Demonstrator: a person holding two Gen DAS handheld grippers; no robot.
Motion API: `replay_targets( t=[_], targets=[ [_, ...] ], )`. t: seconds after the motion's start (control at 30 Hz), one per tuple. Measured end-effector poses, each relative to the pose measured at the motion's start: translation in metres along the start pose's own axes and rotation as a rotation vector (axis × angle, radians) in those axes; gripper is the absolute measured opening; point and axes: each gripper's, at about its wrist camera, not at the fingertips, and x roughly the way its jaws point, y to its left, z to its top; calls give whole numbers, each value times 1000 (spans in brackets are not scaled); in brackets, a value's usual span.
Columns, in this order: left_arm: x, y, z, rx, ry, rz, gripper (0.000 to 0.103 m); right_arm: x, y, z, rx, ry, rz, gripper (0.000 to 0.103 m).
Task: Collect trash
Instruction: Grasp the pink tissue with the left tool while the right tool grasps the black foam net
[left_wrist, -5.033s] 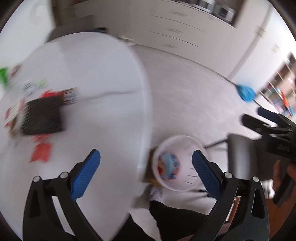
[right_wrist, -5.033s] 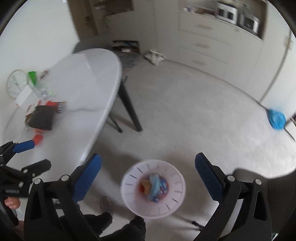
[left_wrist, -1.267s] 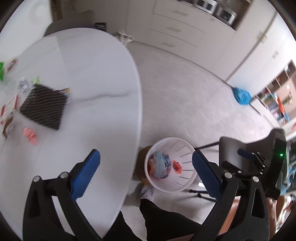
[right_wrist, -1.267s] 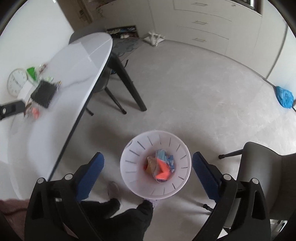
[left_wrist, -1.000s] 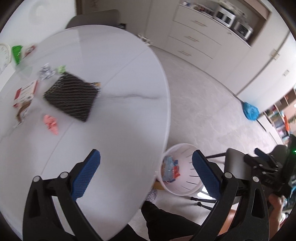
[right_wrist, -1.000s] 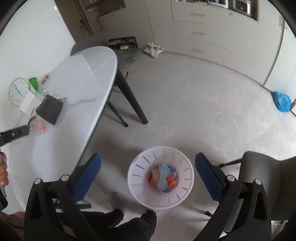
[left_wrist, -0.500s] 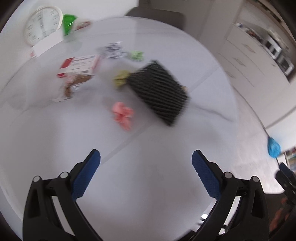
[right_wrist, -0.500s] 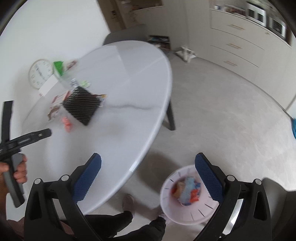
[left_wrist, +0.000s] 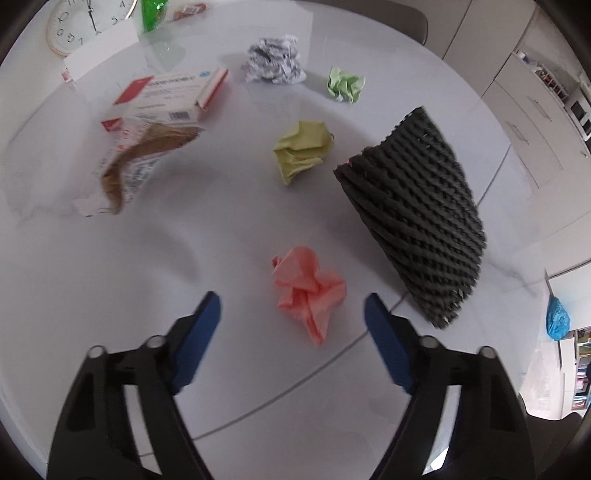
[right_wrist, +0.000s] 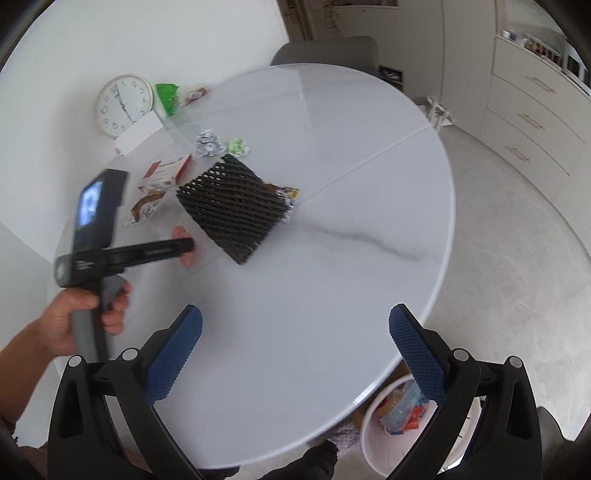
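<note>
Left wrist view: you have swung your left tool (left_wrist: 291, 314) from the bin to the white oval counter (left_wrist: 229, 373); its jaws gape empty, framing the crumpled pink paper wad (left_wrist: 308, 288), likely the next pickup.

Right wrist view: your right tool (right_wrist: 295, 332) hangs open and empty, and the white plastic trash bin (right_wrist: 369, 439) now sits below the counter's edge.

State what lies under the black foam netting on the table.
A colourful wrapper pokes out from under the black foam netting at its right corner; the rest beneath is covered.
</note>
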Motion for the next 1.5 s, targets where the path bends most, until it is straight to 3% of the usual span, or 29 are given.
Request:
replay_targets(
  t=[0.07,0.23,0.47,0.67,0.9,0.97,1.03,1.13,1.37,1.5],
  targets=[
    [8,-2,2,1,18,6,56,7,5,7,-8,7,16,100],
    [9,-9,4,44,-11,44,35,23,15,26,-56,19,49,100],
    [-7,-3,7,23,-23,32,33,56,30,73,-214,27,151,98],
    [-41,13,1,-14,-60,3,33,101,45,122,-319,73,250,81],
    [-69,44,-18,-68,-85,0,33,160,57,153,-444,170,271,62],
    [-72,51,-24,-83,-81,6,33,174,57,154,-448,213,284,52],
    [-74,56,-29,-91,-76,9,33,180,56,152,-439,241,306,34],
    [-76,62,-35,-99,-71,18,33,172,55,150,-418,232,329,18],
    [-89,64,-40,-101,-94,17,33,124,60,140,-384,142,348,14],
    [-107,50,-42,-34,-122,21,33,80,57,124,-334,67,357,14]
  ],
)
